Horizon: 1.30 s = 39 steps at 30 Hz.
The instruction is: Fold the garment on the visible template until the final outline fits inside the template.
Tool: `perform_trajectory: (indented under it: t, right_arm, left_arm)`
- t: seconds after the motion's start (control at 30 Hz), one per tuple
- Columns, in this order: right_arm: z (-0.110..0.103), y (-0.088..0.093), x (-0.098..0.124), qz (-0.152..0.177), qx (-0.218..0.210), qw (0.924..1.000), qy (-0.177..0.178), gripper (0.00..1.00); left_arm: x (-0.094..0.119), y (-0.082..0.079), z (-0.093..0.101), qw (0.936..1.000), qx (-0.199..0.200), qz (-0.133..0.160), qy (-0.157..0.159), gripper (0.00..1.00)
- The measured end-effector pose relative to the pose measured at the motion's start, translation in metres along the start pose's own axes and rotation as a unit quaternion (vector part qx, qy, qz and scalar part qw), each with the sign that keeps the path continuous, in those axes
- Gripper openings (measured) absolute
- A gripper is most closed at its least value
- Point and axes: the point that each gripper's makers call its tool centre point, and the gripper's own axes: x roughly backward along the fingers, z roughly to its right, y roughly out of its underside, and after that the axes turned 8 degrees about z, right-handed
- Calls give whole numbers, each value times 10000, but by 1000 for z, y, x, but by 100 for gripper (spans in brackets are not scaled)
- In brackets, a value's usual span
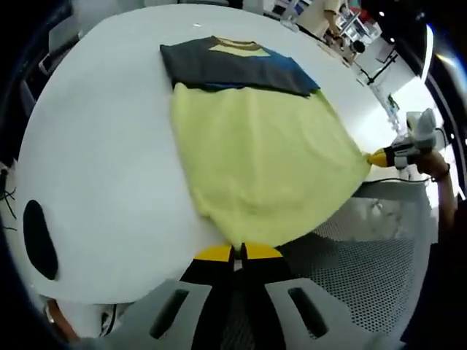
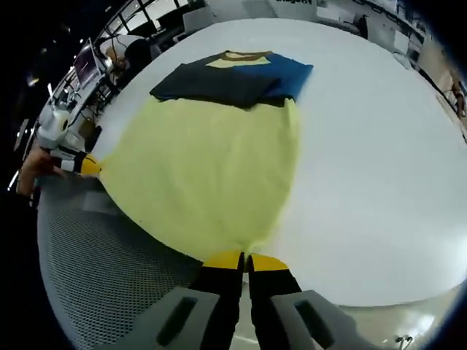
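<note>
both grippers are seen clamped on the bottom hem of the garment [image 1: 263,168]: the left gripper [image 1: 238,252] has its yellow-tipped jaws pressed together on one hem corner, and the right gripper [image 2: 244,259] is pinched shut the same way on the other. soft pale-yellow cloth with dark folded sleeves and a blue patch at the collar is spread flat on the smooth white table [image 1: 102,160]. a dark oval mark [image 1: 39,239] is shown in the left gripper view, grey perforated mesh [image 2: 102,262] in both.

Yellow garment [image 1: 263,168] with dark-blue top lies spread flat on the white template [image 1: 109,168] — sleeves seemingly folded in.
</note>
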Motion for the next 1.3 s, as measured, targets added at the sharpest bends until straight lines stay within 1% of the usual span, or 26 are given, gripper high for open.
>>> perform_trajectory:
  t: [0.03,0.07,0.1,0.17,0.27,0.4,0.5,0.57,0.67,0.7,0.8,0.83,0.9,0.97,1.0,1.03,1.1,1.2,1.3]
  right_arm:
    - [0,-10,1,232,-65,9997,-21,0]
    - [0,-16,4,325,-156,9993,-36,0]
    - [0,-19,5,369,-151,9992,-41,0]
    - [0,-29,8,529,-76,9986,-21,0]
    - [2,-41,11,687,-89,9976,-3,0]
    - [3,-58,15,918,-36,9958,3,0]
    - [4,-66,18,1000,-30,9950,12,0]
    - [6,-75,19,1101,-25,9939,18,0]
    - [8,-83,20,1161,-16,9932,47,0]
    - [9,-89,20,1207,-10,9927,64,0]
    - [11,-101,23,1302,22,9915,85,0]
    - [12,-108,24,1368,-3,9906,79,0]
    - [14,-119,25,1474,6,9890,100,0]
    - [15,-124,26,1510,35,9885,112,0]
    - [17,-131,26,1569,44,9875,122,0]
    - [17,-133,26,1580,42,9874,119,0]
    - [19,-142,25,1634,28,9865,96,0]
    - [21,-148,23,1628,101,9865,122,0]
    - [23,-156,22,1674,78,9858,124,0]
  left_arm:
    - [1,-7,-1,9999,-48,147,-38,2]
    - [2,-10,0,9999,-62,141,-44,2]
    - [3,-12,0,9998,-81,151,-43,2]
    - [4,-21,0,9995,-100,309,-64,2]
    - [9,-34,-1,9989,-42,454,-50,2]
    - [13,-49,-7,9980,-42,625,-106,2]
    - [16,-60,-11,9971,-7,743,-137,2]
    - [18,-70,-13,9963,12,848,-131,2]
    - [18,-77,-13,9958,5,906,-122,2]
    - [19,-83,-14,9952,18,974,-131,2]
    - [21,-97,-18,9933,37,1136,-198,2]
    - [22,-106,-18,9919,60,1256,-197,2]
    - [26,-118,-20,9900,79,1397,-204,2]
    - [27,-128,-22,9888,57,1474,-216,2]
    - [27,-131,-23,9885,36,1494,-215,2]
    - [27,-133,-23,9884,31,1506,-217,2]
    - [28,-144,-24,9867,-9,1611,-203,2]
    - [30,-150,-24,9857,-39,1674,-208,2]
    - [29,-156,-25,9849,-96,1712,-223,2]
